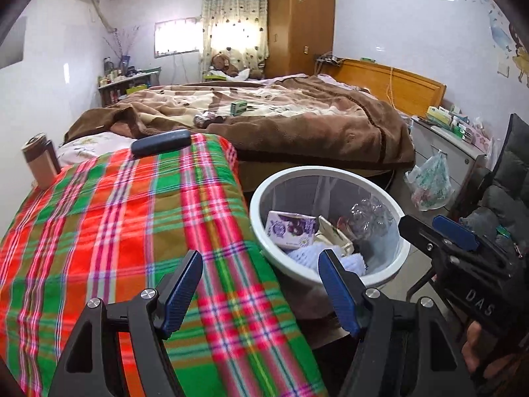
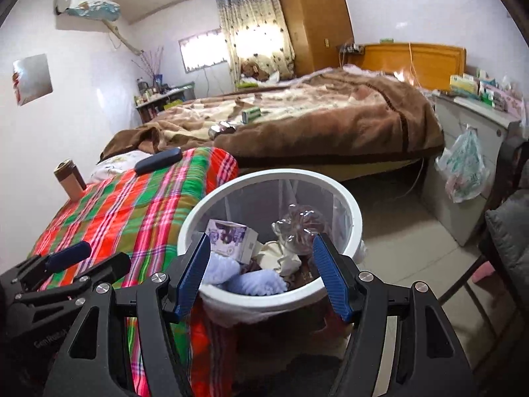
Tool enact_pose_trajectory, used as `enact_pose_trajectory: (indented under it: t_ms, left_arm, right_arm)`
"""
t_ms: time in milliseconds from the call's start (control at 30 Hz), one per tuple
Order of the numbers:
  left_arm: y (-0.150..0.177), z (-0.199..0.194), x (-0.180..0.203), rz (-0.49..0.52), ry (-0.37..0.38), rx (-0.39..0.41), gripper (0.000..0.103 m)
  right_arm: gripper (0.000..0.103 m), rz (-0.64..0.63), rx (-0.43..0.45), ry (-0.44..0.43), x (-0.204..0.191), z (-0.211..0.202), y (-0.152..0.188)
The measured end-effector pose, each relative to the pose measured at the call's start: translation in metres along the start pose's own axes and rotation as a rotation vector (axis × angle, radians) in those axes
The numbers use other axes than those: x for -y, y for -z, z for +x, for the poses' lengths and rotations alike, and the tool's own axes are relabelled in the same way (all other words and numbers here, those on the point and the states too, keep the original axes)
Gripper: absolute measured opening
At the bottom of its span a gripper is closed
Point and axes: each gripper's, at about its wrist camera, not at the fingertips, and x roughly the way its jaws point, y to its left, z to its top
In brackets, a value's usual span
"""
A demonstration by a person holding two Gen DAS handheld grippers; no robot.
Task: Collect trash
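Observation:
A white-rimmed trash bin (image 1: 281,266) (image 2: 353,211) stands on the floor beside the plaid-covered surface. It holds a purple box (image 1: 291,228) (image 2: 231,236), a crushed clear bottle (image 1: 367,215) (image 2: 299,223), pale cloth and light blue fuzzy pieces (image 2: 258,281). My left gripper (image 1: 261,287) is open and empty, over the plaid edge next to the bin. My right gripper (image 2: 261,274) is open and empty, just above the bin's near rim. On the brown blanket lie a green box (image 1: 238,107) (image 2: 251,114) and a crumpled dark wrapper (image 1: 206,119) (image 2: 223,129).
A dark glasses case (image 1: 162,141) (image 2: 158,160) and a brown flask (image 1: 39,160) (image 2: 69,178) sit on the plaid cloth (image 1: 115,218). A plastic bag (image 2: 463,165) hangs on a grey cabinet at right. A dark padded chair (image 1: 509,182) stands at far right.

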Motion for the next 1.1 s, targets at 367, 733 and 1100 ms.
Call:
enact_pose_trajectory:
  t_ms: [367, 733, 1100]
  left_arm:
    - [0.030, -0.025, -0.018, -0.045, -0.127, 0.041, 0.072]
    - [0.042, -0.039, -0.025, -0.067, -0.153, 0.072, 0.072]
    - [0.045, -0.044, -0.022, -0.065, -0.169, 0.084, 0.072]
  right_arm:
    - [0.066, -0.070, 0.006, -0.019, -0.022, -0.010, 0.018]
    - [0.066, -0.061, 0.013, -0.039, -0.028, -0.016, 0.026]
    - [0.066, -0.057, 0.017, -0.045, -0.032, -0.018, 0.029]
